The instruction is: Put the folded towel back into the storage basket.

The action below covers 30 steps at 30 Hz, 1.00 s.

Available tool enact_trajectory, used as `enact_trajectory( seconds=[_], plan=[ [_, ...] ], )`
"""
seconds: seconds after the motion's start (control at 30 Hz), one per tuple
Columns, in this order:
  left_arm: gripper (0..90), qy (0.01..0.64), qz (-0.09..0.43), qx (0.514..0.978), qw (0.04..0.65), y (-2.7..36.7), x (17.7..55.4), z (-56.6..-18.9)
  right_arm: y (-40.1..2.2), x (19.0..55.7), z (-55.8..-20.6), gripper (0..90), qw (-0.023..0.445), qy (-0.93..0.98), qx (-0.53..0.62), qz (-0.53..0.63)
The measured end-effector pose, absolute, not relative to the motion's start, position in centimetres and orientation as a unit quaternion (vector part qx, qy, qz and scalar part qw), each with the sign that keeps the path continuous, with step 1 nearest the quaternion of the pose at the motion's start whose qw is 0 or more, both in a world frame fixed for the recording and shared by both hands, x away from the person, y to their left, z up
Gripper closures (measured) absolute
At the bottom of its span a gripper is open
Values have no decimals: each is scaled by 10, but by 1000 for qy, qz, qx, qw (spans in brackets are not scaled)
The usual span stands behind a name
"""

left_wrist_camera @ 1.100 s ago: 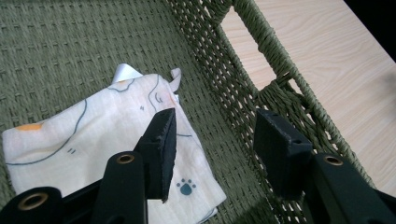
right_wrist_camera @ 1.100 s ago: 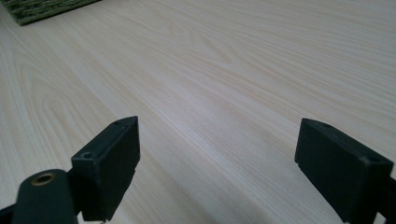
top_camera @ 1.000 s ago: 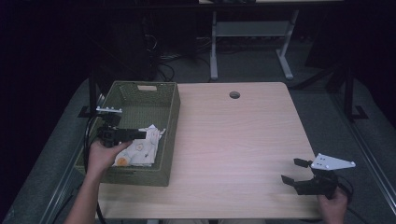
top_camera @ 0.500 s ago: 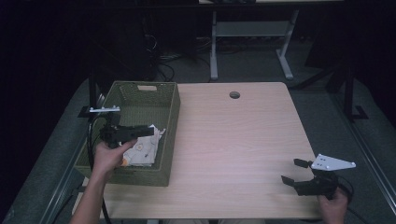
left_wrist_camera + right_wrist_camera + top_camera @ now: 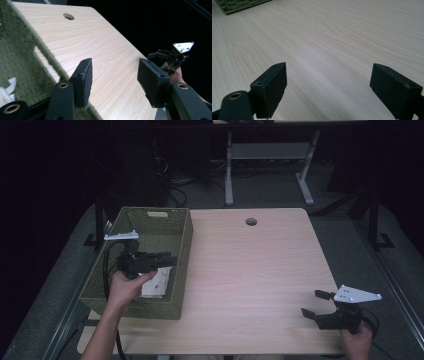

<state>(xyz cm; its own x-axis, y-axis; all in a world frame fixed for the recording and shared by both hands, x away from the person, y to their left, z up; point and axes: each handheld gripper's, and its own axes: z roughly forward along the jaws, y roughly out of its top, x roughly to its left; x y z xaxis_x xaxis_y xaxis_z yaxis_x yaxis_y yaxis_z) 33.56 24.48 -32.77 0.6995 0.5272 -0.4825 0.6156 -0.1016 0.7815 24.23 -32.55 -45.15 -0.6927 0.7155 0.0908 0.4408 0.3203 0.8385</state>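
Note:
A green woven basket [image 5: 150,216] stands on the left side of the wooden table [image 5: 260,270]. White packets [image 5: 156,282] lie on its floor. My left gripper [image 5: 169,260] hovers over the basket's right wall, open, with nothing between its jaws. In the left gripper view the gripper [image 5: 115,75] points across the basket rim [image 5: 47,56] toward the table [image 5: 107,42], with a scrap of white packet [image 5: 7,88] at the lower left. My right gripper [image 5: 314,303] rests low near the table's front right corner, open and empty. The right gripper view has that gripper [image 5: 332,82] over bare wood [image 5: 342,37].
A round cable hole [image 5: 251,221] sits near the table's far edge. In the left gripper view the other hand and its gripper [image 5: 172,58] appear beyond the table. A basket corner [image 5: 237,5] shows at the top left of the right gripper view. Desk legs [image 5: 229,175] stand behind the table.
My left gripper has moved to the right inside the basket, from over the white packets toward the right wall. The right gripper has stayed where it was.

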Motion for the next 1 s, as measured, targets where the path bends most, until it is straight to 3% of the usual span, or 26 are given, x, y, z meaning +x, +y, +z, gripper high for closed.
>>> enact_trajectory(
  seconds=[1.0],
  plan=[
    [455,249,-57,815,521,154,311,-307,-327,242,-449,135,152,795,358,466]
  ],
)
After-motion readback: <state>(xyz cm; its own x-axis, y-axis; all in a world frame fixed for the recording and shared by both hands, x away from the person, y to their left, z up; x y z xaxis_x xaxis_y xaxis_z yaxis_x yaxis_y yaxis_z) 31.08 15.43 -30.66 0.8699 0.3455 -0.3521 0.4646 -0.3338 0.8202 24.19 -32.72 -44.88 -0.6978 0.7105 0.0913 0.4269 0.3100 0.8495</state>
